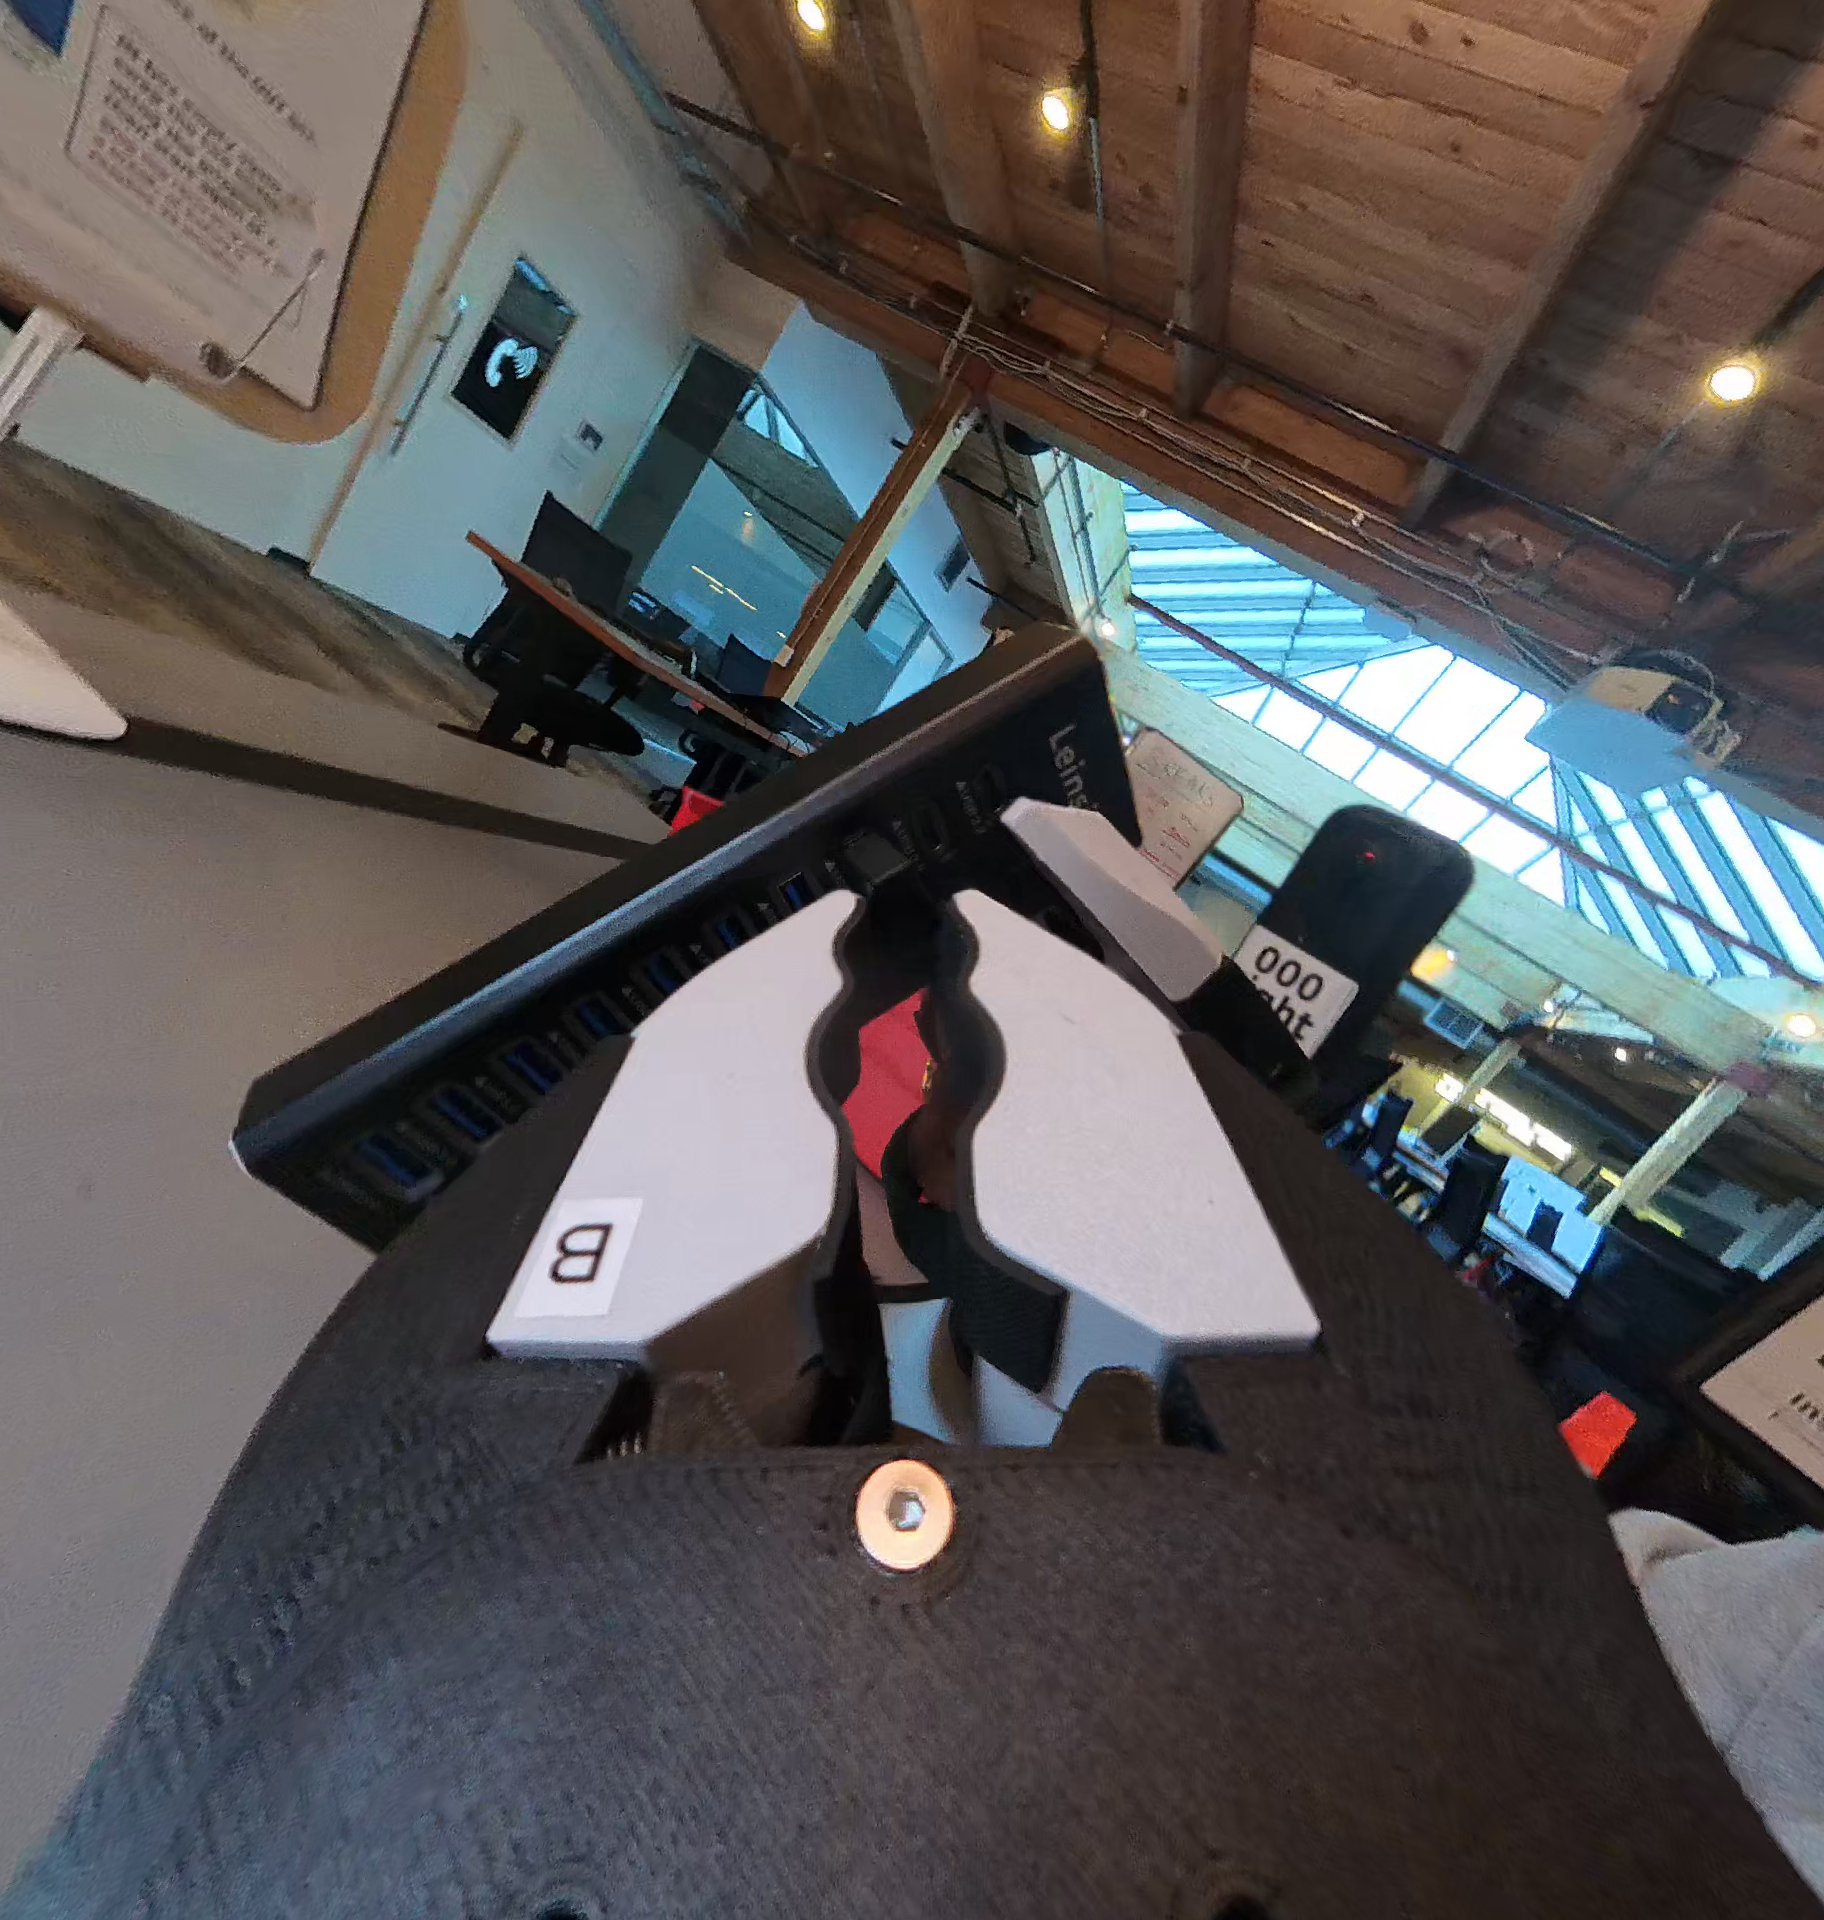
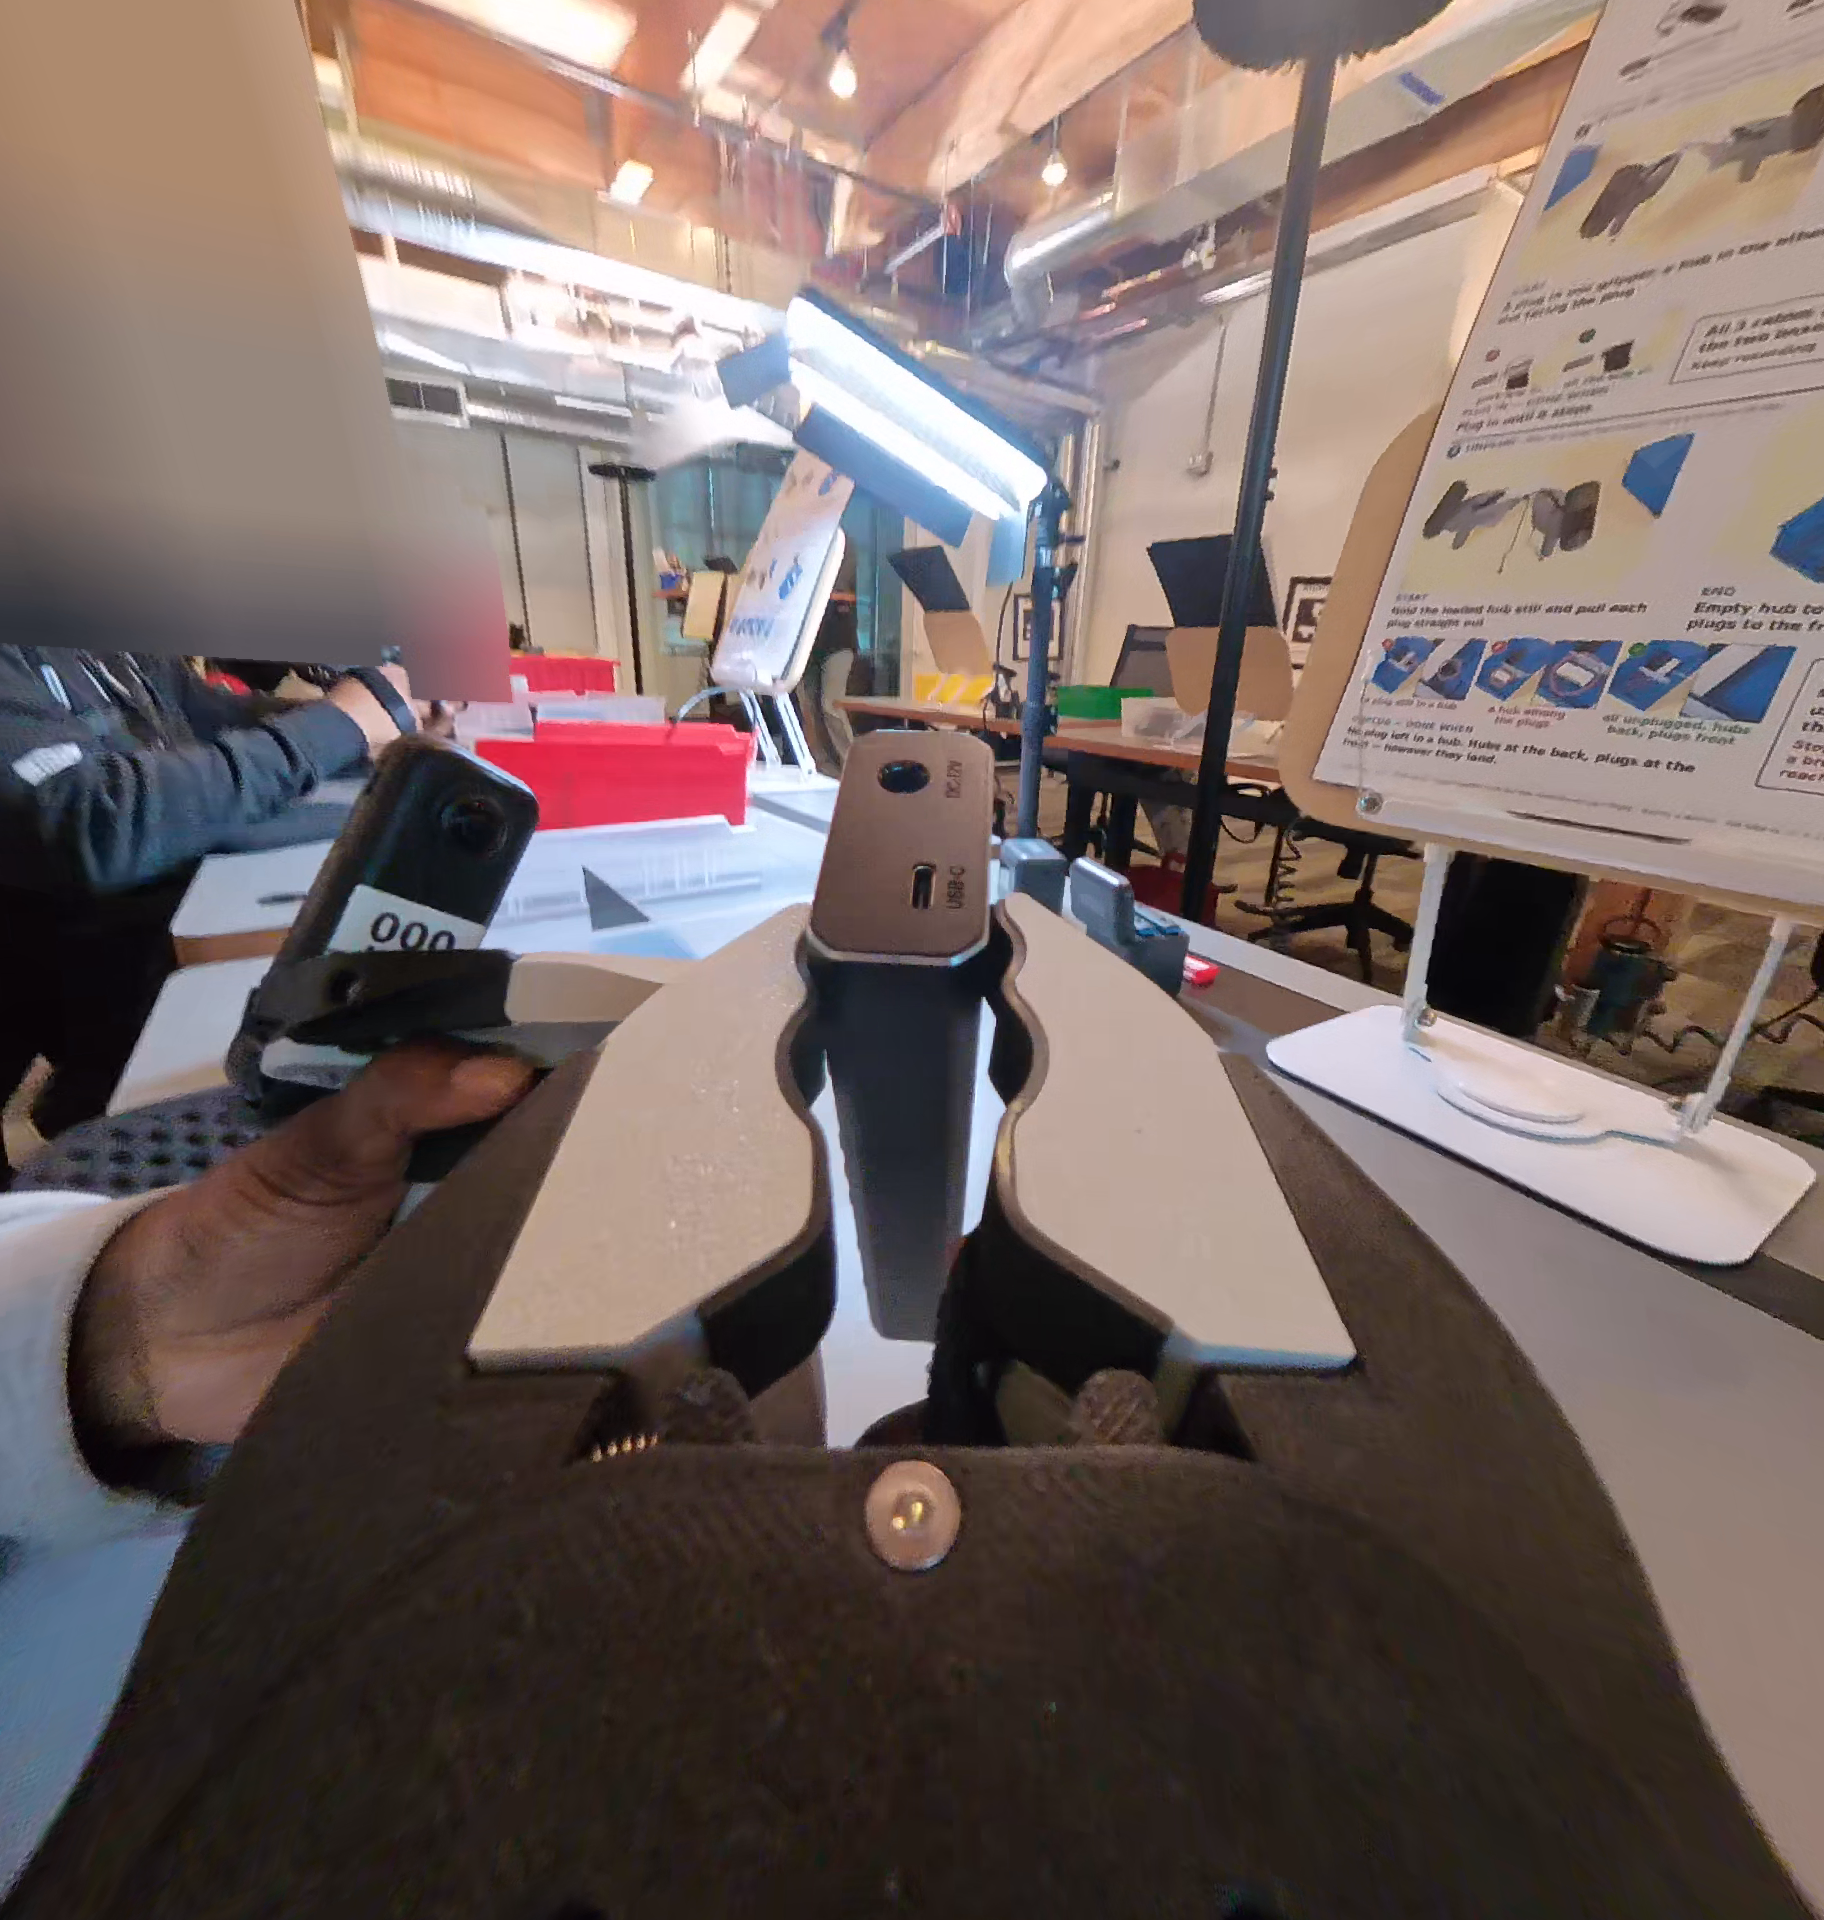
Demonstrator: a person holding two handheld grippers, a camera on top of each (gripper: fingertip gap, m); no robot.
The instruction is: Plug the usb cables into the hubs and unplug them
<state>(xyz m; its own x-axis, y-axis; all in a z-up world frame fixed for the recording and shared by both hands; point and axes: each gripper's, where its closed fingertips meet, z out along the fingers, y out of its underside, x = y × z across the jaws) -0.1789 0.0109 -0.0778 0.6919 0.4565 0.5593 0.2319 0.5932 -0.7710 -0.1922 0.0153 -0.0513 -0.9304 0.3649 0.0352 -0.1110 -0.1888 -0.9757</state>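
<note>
L gripper [image 1: 903,914] is clamped narrow on a black usb plug [image 1: 877,860], w/ its black cable [image 1: 944,1174] running back between the fingers. Plug tip sits at the port row of the long black hub [image 1: 617,940]; can't tell if fully seated. Hub is lifted off the table and tilted in L wrist view, w/ blue ports [image 1: 518,1070] along the edge facing the cam.

R gripper [image 2: 900,935] is closed on that same hub [image 2: 903,883], seen end-on in R wrist view: grey end face w/ a round socket and a small oval port stands upright between the white fingers [image 2: 679,1122]. Hub body runs back into the jaws.

L gripper also shows at left in R view [image 2: 575,1003], w/ a person's hand [image 2: 295,1195] on it and its black cam [image 2: 420,852] above. R gripper finger [image 1: 1116,894] shows behind the hub in L view.

Bkgd: grey table [image 2: 1614,1403], instruction board on white stand [image 2: 1635,416], red bin [image 2: 617,769].
</note>
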